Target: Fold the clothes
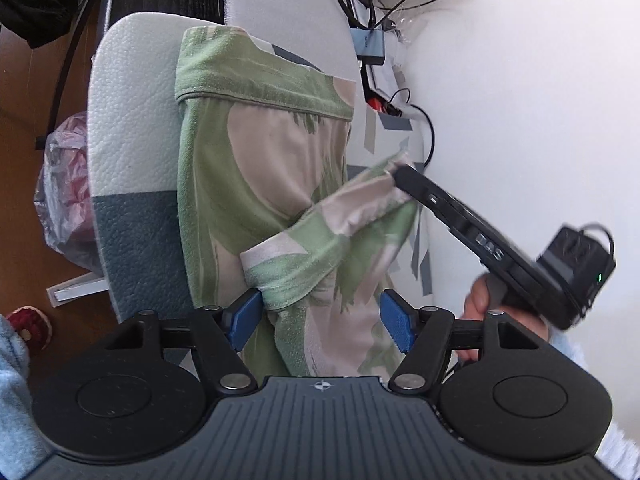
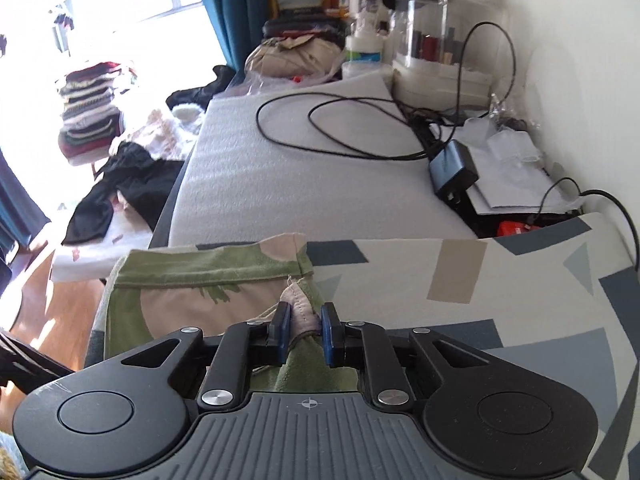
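The left gripper [image 1: 320, 316] hangs wide open over the green garment [image 1: 256, 176] on the mat [image 1: 128, 120], one pad [image 1: 246, 312] beside a raised fold. Only its camera shows the right gripper [image 1: 400, 174] reaching in from the side. The right gripper's [image 2: 305, 334] own view shows its jaws pinching a garment [image 2: 192, 292] corner, cables [image 2: 332, 128] lying beyond.

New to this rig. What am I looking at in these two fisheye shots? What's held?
No robot: a person holds a two-finger tool in each hand, each with a camera looking along its fingers. The left wrist view shows the left tool open, with a fold of the green and beige garment between its blue pads but not pinched. The right tool reaches in there too. The right wrist view shows the right tool shut on a corner of that garment, which lies on a patterned padded surface. Cables lie behind.
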Available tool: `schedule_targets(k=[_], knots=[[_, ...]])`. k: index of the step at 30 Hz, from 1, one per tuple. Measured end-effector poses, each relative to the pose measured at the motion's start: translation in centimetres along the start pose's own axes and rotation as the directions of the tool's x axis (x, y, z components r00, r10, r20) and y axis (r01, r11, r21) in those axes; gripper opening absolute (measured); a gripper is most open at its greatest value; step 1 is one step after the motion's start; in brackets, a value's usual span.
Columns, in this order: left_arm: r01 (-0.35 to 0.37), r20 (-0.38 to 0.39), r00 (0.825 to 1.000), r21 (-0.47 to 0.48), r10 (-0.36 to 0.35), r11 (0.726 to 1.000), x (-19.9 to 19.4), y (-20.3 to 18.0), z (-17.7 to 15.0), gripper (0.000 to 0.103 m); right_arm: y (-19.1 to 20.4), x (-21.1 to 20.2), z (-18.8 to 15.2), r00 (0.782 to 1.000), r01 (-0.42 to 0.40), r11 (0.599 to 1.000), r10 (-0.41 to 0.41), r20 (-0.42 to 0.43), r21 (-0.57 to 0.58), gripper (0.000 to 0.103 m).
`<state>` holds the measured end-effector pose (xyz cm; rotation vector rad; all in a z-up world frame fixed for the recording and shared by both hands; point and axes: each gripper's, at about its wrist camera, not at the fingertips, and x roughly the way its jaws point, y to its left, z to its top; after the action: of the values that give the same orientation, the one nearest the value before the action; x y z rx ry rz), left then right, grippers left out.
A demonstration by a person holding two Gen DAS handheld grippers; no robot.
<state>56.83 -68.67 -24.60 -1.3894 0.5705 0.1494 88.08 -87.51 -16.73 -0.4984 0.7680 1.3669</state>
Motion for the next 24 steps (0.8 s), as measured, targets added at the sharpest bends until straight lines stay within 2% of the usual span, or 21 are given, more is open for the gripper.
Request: schedule_targets(k=[2, 3, 4, 6, 12, 17, 21, 24], knots=[[0.053, 0.023, 0.998, -0.031, -0.052, 0.998, 0.3, 0.4, 0.1, 0.064, -1.1, -1.3, -0.2, 0.999, 0.005, 0.999, -0.007, 0.037, 0.052, 0.014], [0.081, 0.030, 0.996, -0.037, -0.080, 0.996, 0.5, 0.4, 0.1, 0.052, -1.5, -1.8, -0.4, 0.999, 0.010, 0.997, -0.014, 0.048, 0.074, 0.014], [0.107, 0.036, 0.994, -0.040, -0.105, 0.993, 0.6, 0.4, 0.2, 0.028, -1.9, -2.2, -0.6, 0.998, 0.016, 0.996, -0.022, 0.059, 0.093, 0.014], [0.132, 0.038, 0.991, -0.023, -0.131, 0.991, 0.8, 0.1, 0.1, 0.013, -2.3, -2.8, -1.0, 0.997, 0.030, 0.994, -0.038, 0.071, 0.109, 0.014], [0.148, 0.100, 0.982, 0.126, -0.161, 0.981, -1.5, -2.4, -0.7, 0.007, -2.0, -3.8, -1.0, 0.994, 0.049, 0.994, -0.059, 0.096, 0.102, 0.014], [0.169, 0.160, 0.963, 0.268, -0.217, 0.949, -5.9, -4.6, -1.2, 0.006, -1.3, -4.1, 0.5, 0.991, 0.035, 0.995, -0.047, 0.124, 0.094, 0.014], [0.156, 0.220, 0.950, 0.274, -0.220, 0.949, -8.5, -4.4, -0.9, 0.006, -0.4, -3.3, 2.4, 0.991, -0.028, 0.995, 0.015, 0.132, 0.096, 0.014], [0.127, 0.274, 0.942, 0.243, -0.194, 0.962, -9.6, -3.4, 0.0, 0.006, 0.9, -1.1, 3.4, 0.995, -0.038, 0.998, 0.032, 0.097, 0.058, 0.014]])
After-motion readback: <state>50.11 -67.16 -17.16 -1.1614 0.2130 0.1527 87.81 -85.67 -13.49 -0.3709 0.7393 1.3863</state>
